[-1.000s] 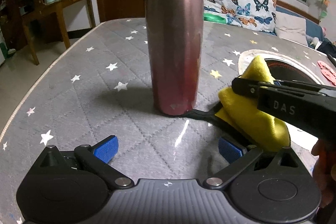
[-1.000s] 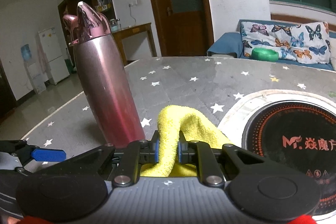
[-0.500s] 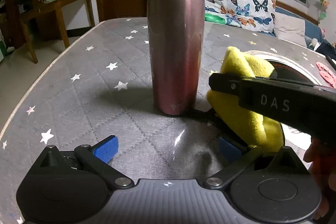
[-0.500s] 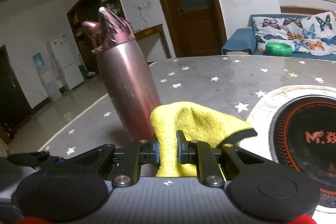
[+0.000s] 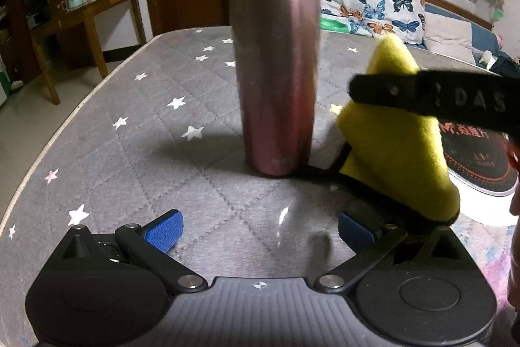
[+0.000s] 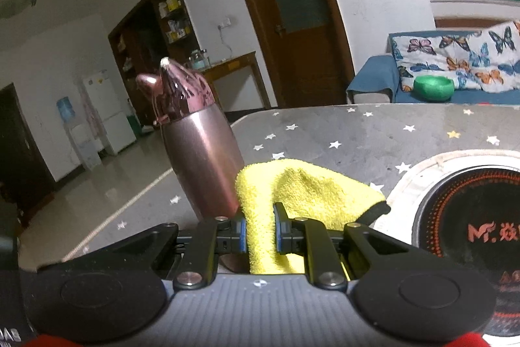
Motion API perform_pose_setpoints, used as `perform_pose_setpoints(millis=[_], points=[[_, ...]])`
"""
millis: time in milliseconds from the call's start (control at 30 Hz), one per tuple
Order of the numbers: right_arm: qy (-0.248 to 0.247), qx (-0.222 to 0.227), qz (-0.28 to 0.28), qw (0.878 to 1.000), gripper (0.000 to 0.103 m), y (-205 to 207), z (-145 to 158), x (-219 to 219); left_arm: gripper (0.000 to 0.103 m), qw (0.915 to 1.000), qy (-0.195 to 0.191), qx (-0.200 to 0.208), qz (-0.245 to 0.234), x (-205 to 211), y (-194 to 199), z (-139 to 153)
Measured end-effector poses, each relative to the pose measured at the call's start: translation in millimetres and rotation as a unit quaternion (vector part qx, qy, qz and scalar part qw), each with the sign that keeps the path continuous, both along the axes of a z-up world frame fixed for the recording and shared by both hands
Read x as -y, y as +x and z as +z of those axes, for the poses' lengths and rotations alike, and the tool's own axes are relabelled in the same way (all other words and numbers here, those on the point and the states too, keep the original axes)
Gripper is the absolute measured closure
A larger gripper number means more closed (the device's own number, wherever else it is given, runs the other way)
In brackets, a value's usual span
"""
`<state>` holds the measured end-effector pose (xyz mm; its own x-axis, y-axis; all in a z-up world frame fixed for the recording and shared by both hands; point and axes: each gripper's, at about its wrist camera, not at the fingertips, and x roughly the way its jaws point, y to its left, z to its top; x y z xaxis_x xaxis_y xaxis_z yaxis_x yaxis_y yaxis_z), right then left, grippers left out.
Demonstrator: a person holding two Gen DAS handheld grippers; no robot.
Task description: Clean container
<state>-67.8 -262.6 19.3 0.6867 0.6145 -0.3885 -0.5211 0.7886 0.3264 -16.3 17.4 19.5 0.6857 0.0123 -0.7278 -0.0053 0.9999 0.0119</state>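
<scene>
A tall pink metal bottle (image 5: 276,70) with a shiny shaped lid stands upright on the grey star-patterned tabletop (image 5: 156,132). My left gripper (image 5: 260,233) is open just in front of it, its blue pads (image 5: 164,230) wide apart and holding nothing. My right gripper (image 6: 259,231) is shut on a yellow cloth (image 6: 302,194), lifted off the table just right of the bottle (image 6: 201,165). In the left wrist view the cloth (image 5: 399,132) hangs beside the bottle's right side, under the black right gripper arm (image 5: 432,96).
A round black induction hob (image 6: 471,217) is set into the table at the right. The table edge (image 5: 65,126) runs along the left. Behind are a sofa with butterfly cushions (image 6: 455,54), a green bowl (image 6: 434,86), a wooden side table (image 5: 84,12) and a door.
My right gripper has lifted the yellow cloth up off the table and carried it closer to the bottle's right side. The left gripper has stayed open and edged closer to the bottle.
</scene>
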Motion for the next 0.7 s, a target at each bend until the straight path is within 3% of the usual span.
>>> perform_pose_setpoints(millis=[233,700], points=[[0.025,-0.028,-0.003,0.999,0.089,3.5,-6.9,9.4,0.0,0.9999,0.001,-0.012,0.011,-0.4,2.9,-1.5],[-0.02,-0.002,-0.007,1.0,0.089,-9.5,-14.5,-0.5,0.0,0.9997,0.02,-0.008,0.008,7.5,0.0,1.2]])
